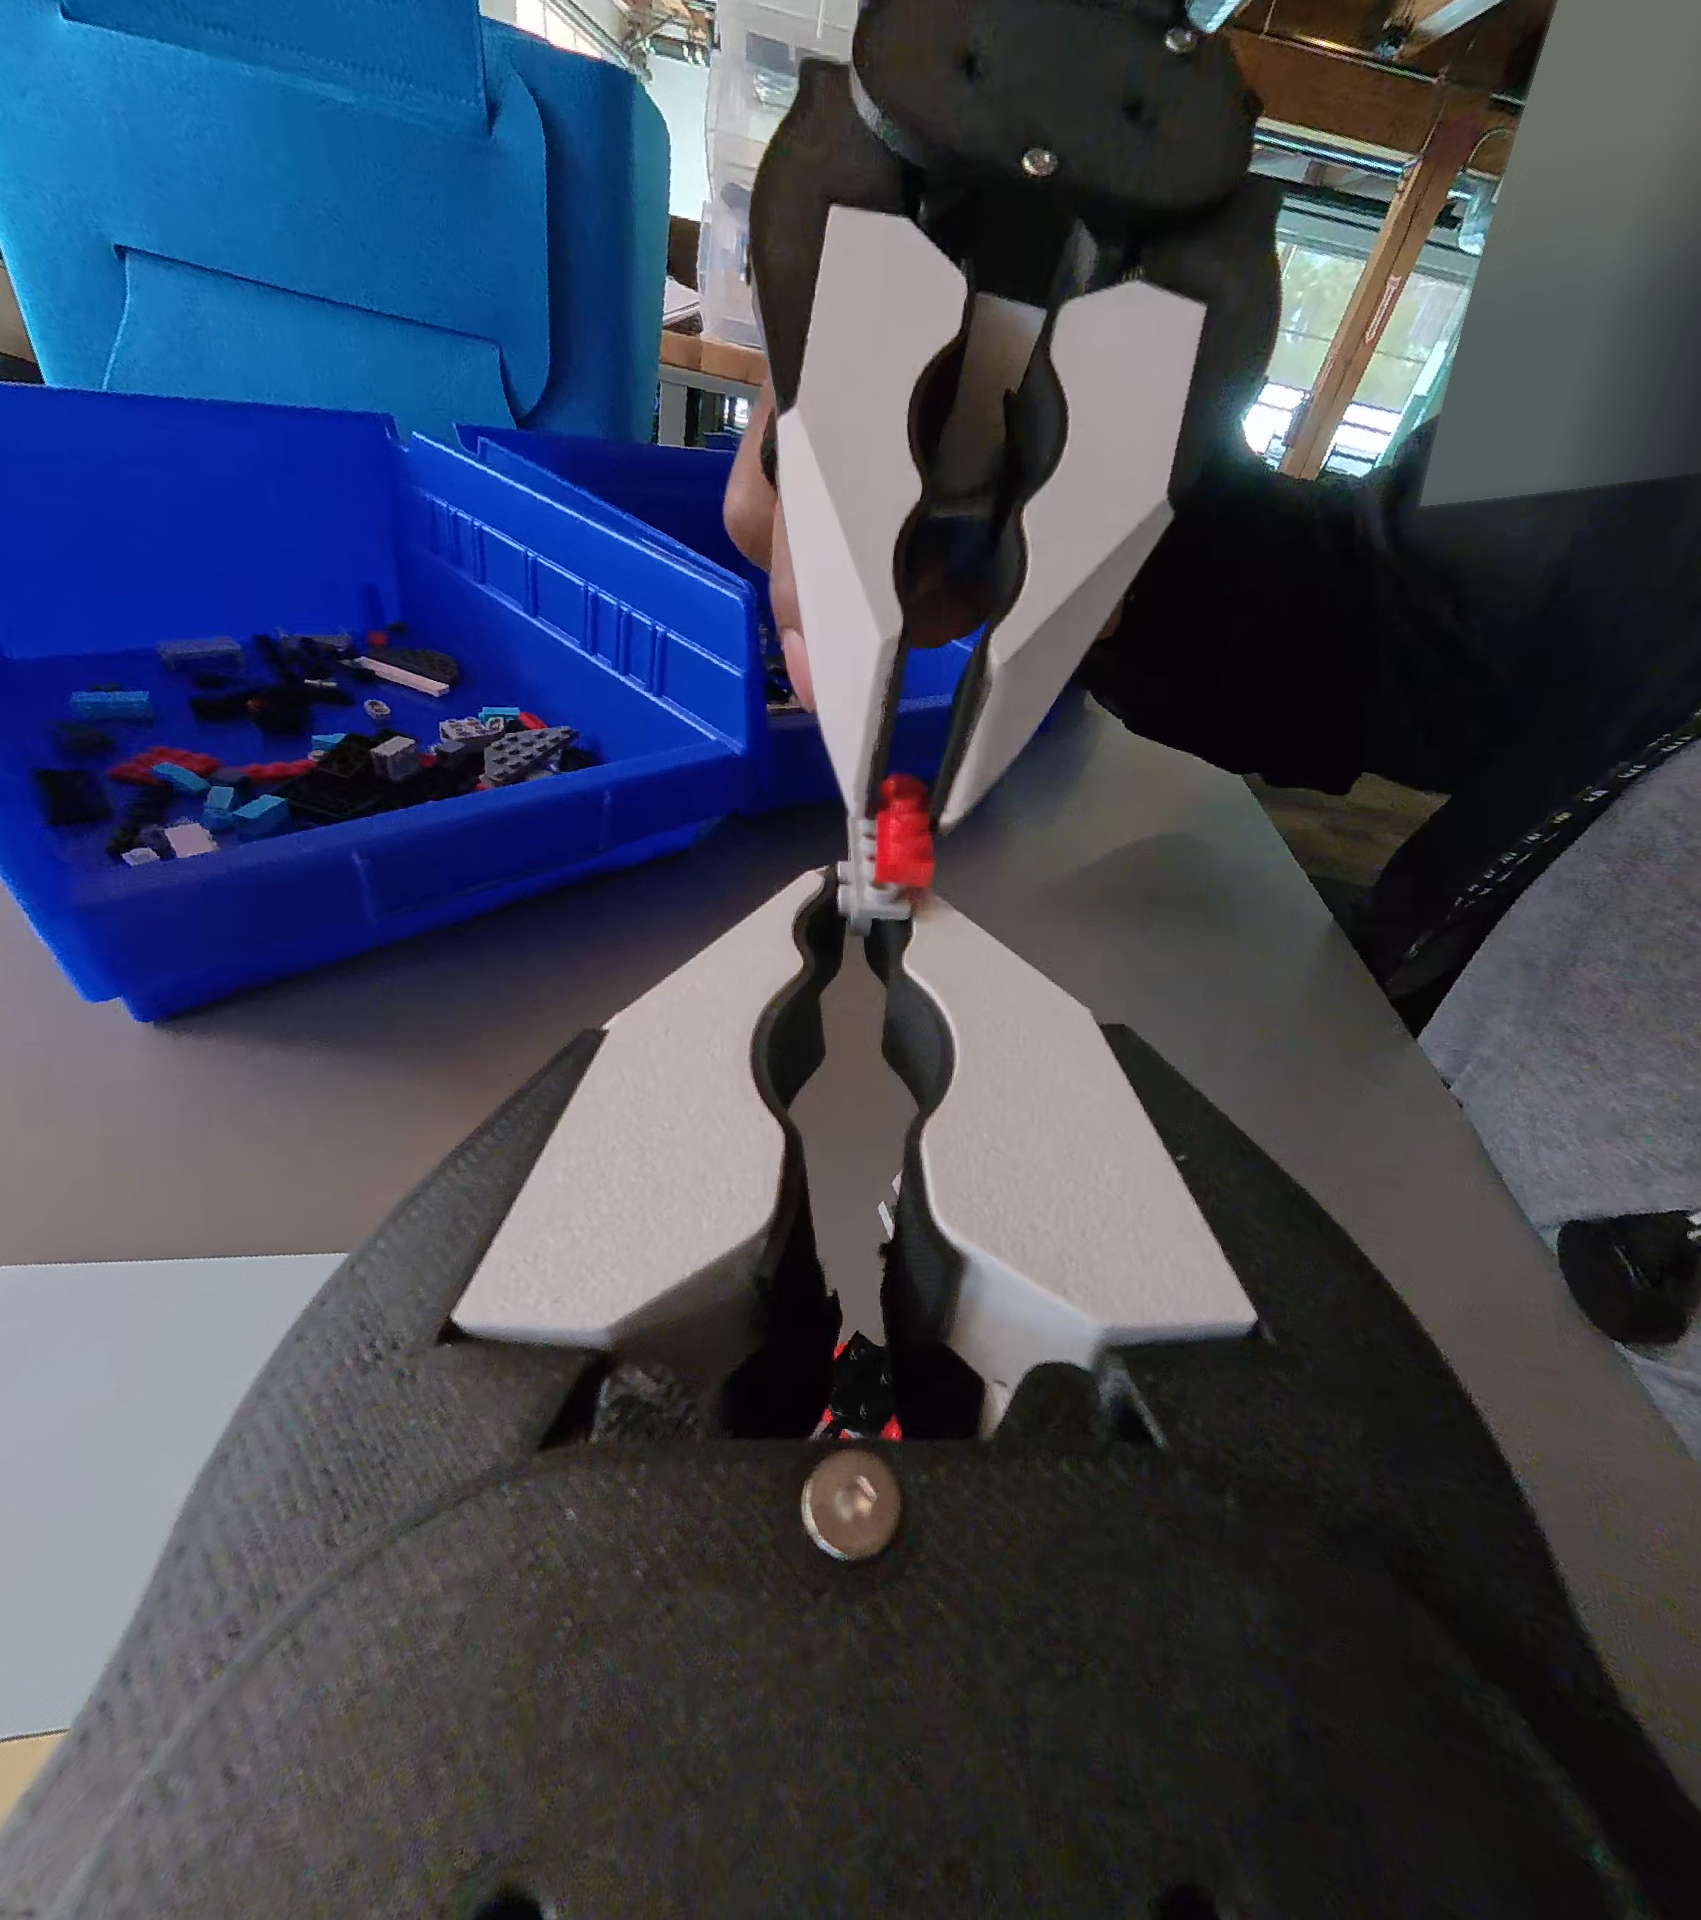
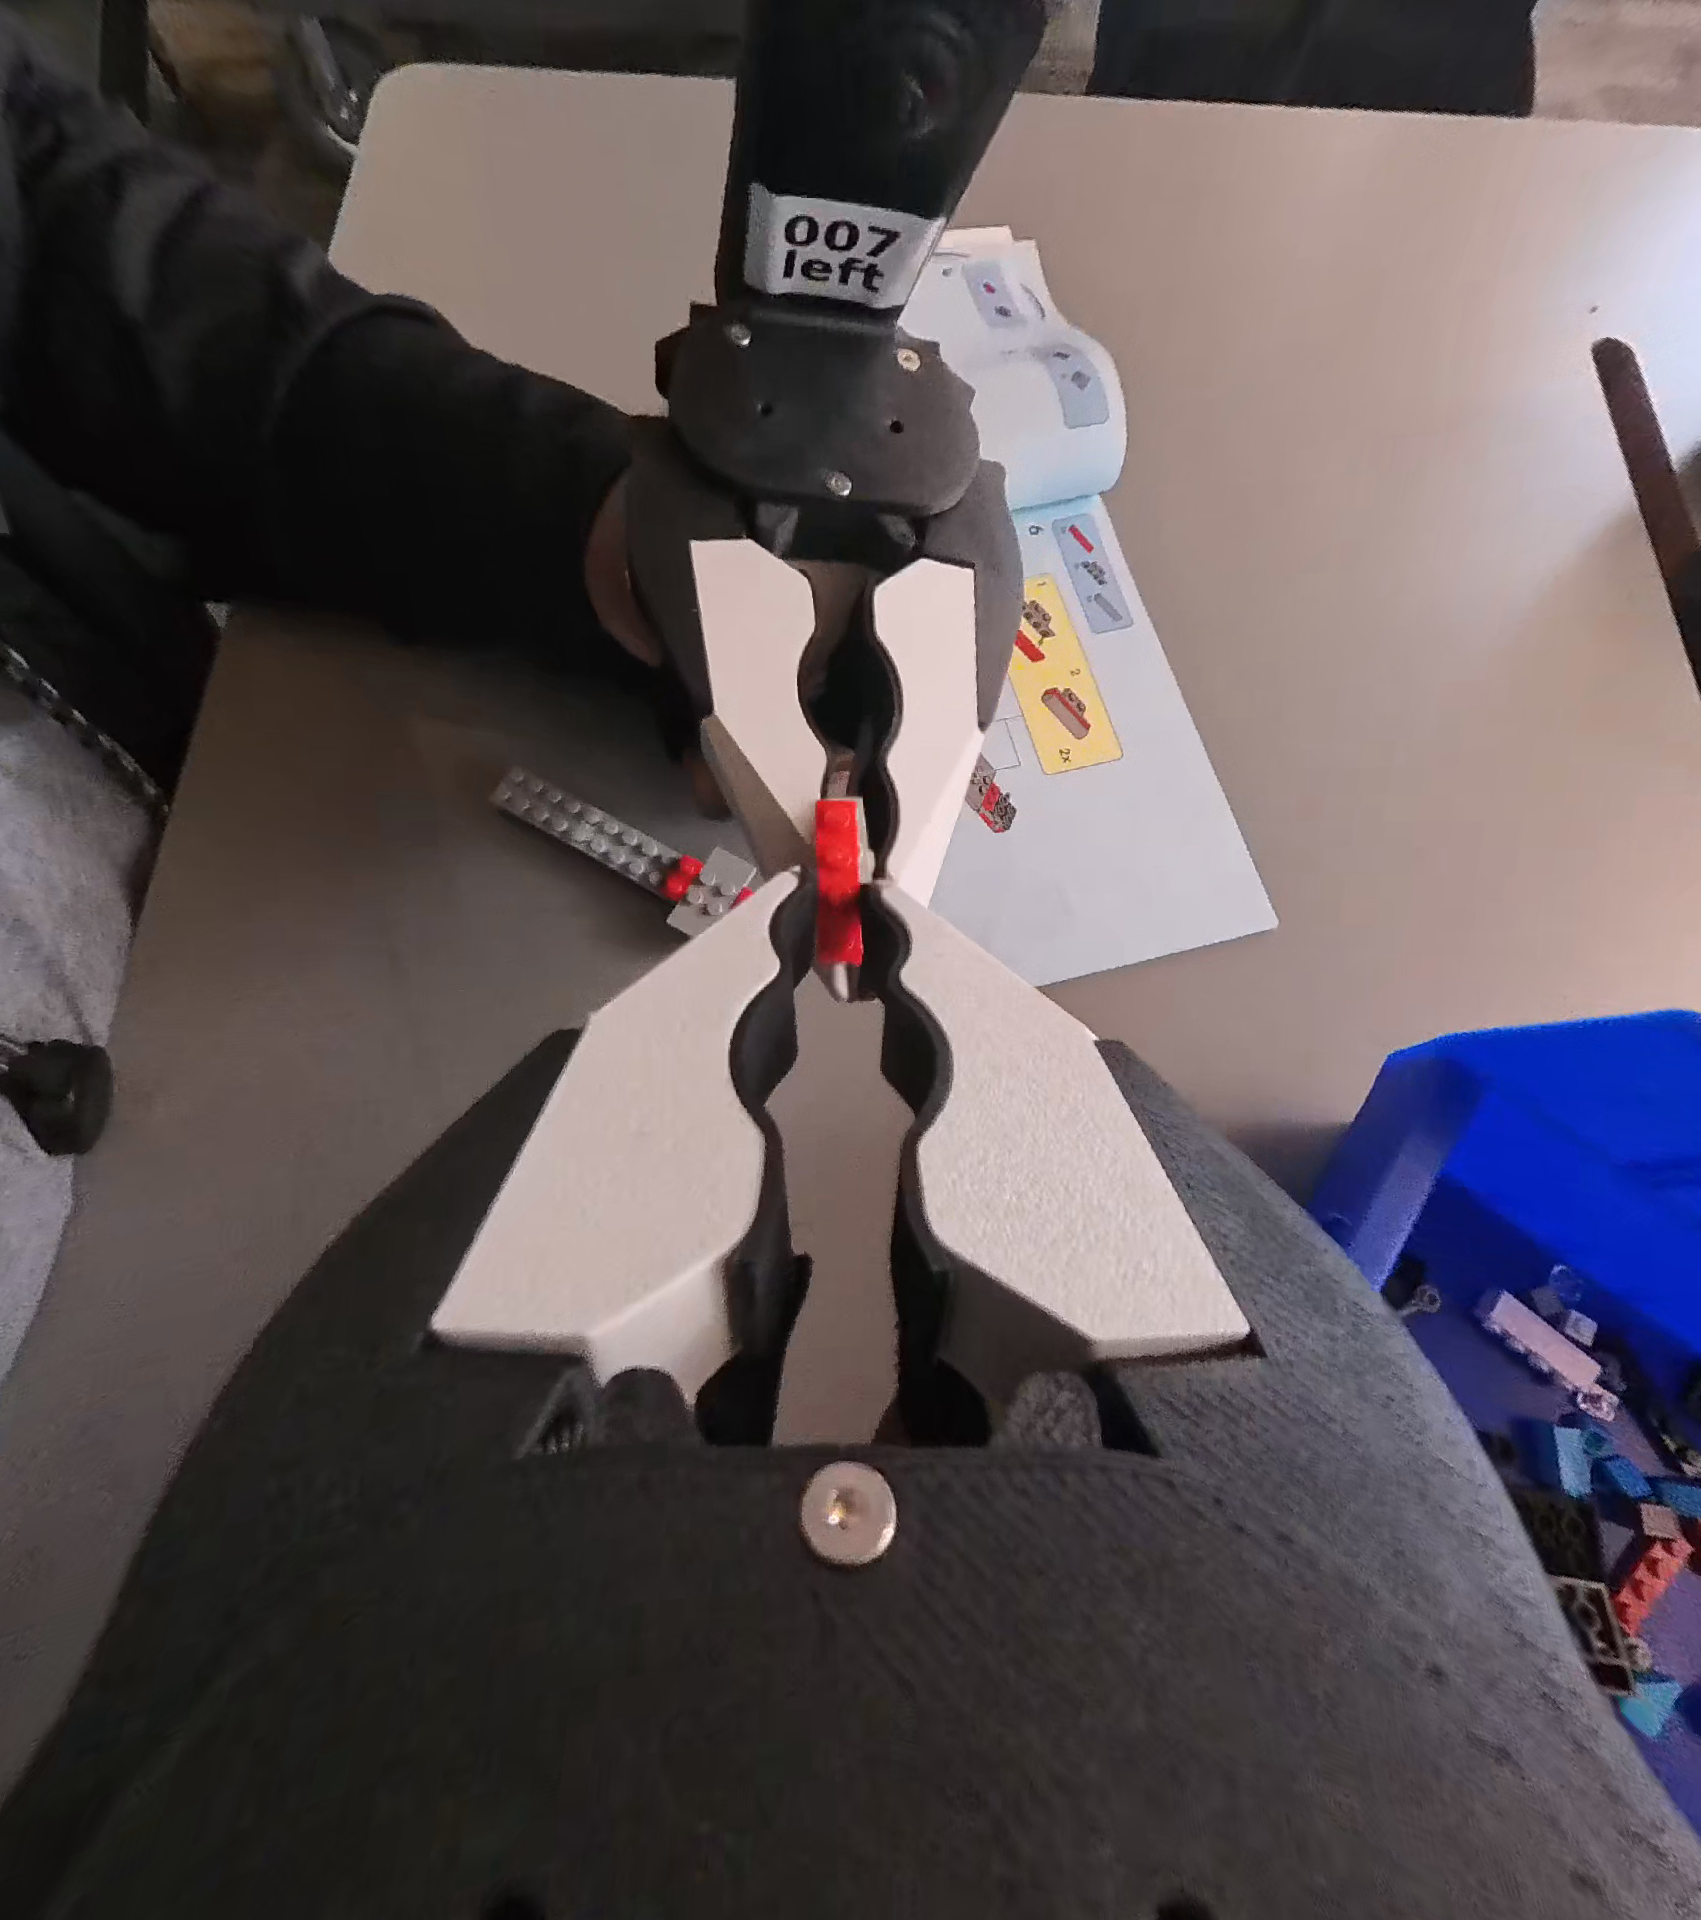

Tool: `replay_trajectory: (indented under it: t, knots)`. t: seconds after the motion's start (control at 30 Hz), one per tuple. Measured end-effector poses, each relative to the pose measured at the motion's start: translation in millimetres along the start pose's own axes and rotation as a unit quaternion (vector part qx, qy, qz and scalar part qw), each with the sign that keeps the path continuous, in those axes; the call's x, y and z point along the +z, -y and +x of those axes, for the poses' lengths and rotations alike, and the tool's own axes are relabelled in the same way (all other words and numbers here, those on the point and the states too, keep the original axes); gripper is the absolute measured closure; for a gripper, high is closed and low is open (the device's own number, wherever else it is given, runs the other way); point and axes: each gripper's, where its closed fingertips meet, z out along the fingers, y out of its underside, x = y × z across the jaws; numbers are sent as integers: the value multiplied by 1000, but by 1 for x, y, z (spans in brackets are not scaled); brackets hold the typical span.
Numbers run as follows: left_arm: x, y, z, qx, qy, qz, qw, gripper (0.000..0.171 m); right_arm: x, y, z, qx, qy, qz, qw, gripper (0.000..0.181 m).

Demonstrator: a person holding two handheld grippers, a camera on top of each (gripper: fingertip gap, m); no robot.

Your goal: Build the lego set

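My left gripper is shut on a small light grey plate, held above the table. My right gripper comes from the opposite side, tip to tip with it, and is shut on a small red brick that sits against the grey plate. In the right wrist view my right gripper clamps the red brick, and the left gripper meets it from above. A long grey plate with a red piece on it lies on the table to the left.
A blue bin with several loose bricks stands at the left; it also shows in the right wrist view. An open instruction booklet lies on the grey table. A person's dark sleeve reaches in. The table's edge is at the right. The tips of both grippers are at nearly the same place.
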Motion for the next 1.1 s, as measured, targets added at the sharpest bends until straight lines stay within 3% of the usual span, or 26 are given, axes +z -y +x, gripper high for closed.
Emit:
replay_trajectory:
  t: [0.43, 0.8, 0.97, 1.1]
  knots:
    - [-1, 0, 1, 7, 1, -2, 1000, 170, 4, 0, 2, -12, 1, -14, 1000, 168]
    - [-2, 2, 0, 4, 0, 5, 1000, 170, 2, 1, 6, -21, -20, -7, 1000, 146]
    - [-5, 4, -5, 1, 15, 8, 1000, 169, -13, 11, 6, -105, -93, 75, 987, 153]
    - [-3, 1, -8, -12, 18, 6, 1000, 169, -11, 5, -4, -213, -139, 87, 963, 156]
